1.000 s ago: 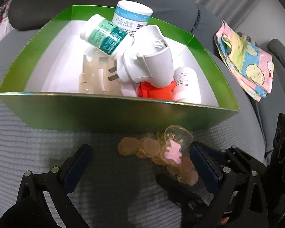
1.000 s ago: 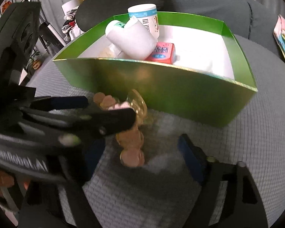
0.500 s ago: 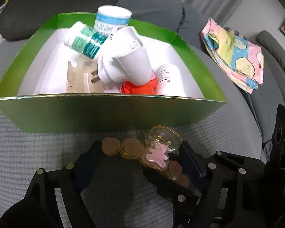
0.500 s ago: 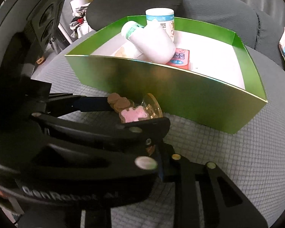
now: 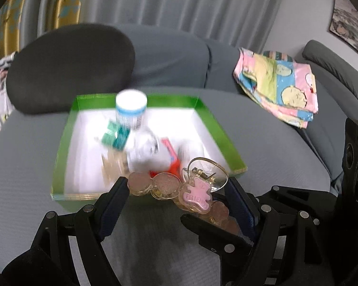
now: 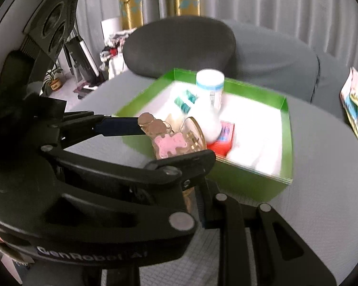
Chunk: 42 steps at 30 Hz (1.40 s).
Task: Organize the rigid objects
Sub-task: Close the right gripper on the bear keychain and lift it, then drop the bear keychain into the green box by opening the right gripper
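Two grippers are on one hair clip (image 5: 179, 188) right now, a clear claw clip strung with brown bear shapes and a pink bear charm, and it's up off the grey cushion (image 5: 262, 147), hanging just in front of the near wall of the green box (image 5: 64, 143). Left gripper (image 5: 176, 190) has its jaws set partway wide with the clip spanning the gap: one brown end sits against the left blue pad, the other end runs down by the right pad, so the clip is grasped lengthwise. From the right wrist view, the right gripper (image 6: 191, 186) has its jaws clenched tight together, and the lower end of the clip disappears between them, though the left tool's dark finger crosses in front and hides the exact contact. Over the box rim, things are blurred, but a white bottle with a blue band (image 5: 131, 112) stands upright toward the back, a bottle with a teal label (image 5: 115, 135) lies tipped beside it, a pale white object (image 5: 148, 152) leans across the middle, and a red-and-pink packet (image 6: 223, 140) sits under it against the white floor. A colourful folded cloth (image 5: 279, 88) rests well apart on the sofa to the right, with a dark round cushion (image 5: 69, 66) behind the box.
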Motion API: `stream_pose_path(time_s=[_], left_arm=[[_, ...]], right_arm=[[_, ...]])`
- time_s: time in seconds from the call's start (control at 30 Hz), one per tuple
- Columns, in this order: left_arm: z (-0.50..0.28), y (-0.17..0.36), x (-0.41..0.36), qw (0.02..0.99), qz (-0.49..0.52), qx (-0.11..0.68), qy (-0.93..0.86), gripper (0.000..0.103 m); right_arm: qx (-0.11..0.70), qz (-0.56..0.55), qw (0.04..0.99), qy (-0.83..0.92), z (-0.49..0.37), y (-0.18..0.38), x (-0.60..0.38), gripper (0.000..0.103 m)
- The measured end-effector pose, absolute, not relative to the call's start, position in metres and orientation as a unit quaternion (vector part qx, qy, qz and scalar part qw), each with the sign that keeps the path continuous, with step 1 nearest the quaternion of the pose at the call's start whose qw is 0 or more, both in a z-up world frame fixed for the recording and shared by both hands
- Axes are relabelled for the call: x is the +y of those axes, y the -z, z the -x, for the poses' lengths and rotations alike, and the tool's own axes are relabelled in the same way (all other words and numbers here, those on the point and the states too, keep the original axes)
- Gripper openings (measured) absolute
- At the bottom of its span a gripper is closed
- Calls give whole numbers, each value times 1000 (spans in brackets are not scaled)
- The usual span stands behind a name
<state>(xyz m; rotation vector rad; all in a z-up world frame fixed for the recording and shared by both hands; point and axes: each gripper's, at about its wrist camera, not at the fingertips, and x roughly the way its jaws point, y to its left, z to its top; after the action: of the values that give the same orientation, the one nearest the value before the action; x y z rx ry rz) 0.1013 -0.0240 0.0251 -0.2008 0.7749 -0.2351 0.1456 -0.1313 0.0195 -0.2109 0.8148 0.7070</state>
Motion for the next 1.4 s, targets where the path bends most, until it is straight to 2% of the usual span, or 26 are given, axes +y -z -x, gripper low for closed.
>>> stream_pose_path(time_s=[0.27,0.57,0.6,0.67,0.73,0.83,0.9,0.93,0.97,1.0,1.03,1.13,1.4], left_arm=[[-145,-42,-12,924,89,356,104,82],[-188,-24,1,917,99,377,88,82],[-191,-21,2,915,100,381,85,82],[-192,-16,4,912,105,387,80,83],[-188,-15,7,914,106,386,73,84],[-179,-18,8,920,83,382,44,91],[-169,-23,8,925,64,373,27,91],[-164,-26,8,928,54,368,16,95],[-158,-30,8,931,43,363,-2,103],[-151,-33,8,934,30,356,-23,102],[-144,-37,7,937,18,347,-45,102],[-126,-44,7,938,2,338,-84,102],[-100,-42,7,917,10,380,-123,102]], right_arm=[[370,88,860,-340,-184,-38,-121,25],[396,73,850,-340,-234,-18,-108,29],[404,70,849,-334,-237,-13,-109,33],[411,67,850,-322,-241,-7,-112,54],[414,64,853,-311,-240,-1,-119,60],[417,60,858,-293,-236,1,-134,75],[414,54,866,-275,-232,-3,-146,76],[413,54,871,-261,-229,-5,-152,78],[412,57,876,-245,-226,-8,-158,85],[409,65,882,-225,-223,-11,-163,91],[406,72,886,-210,-223,-13,-165,101],[394,101,899,-163,-210,-21,-171,102],[414,92,889,-171,-172,-26,-174,102]])
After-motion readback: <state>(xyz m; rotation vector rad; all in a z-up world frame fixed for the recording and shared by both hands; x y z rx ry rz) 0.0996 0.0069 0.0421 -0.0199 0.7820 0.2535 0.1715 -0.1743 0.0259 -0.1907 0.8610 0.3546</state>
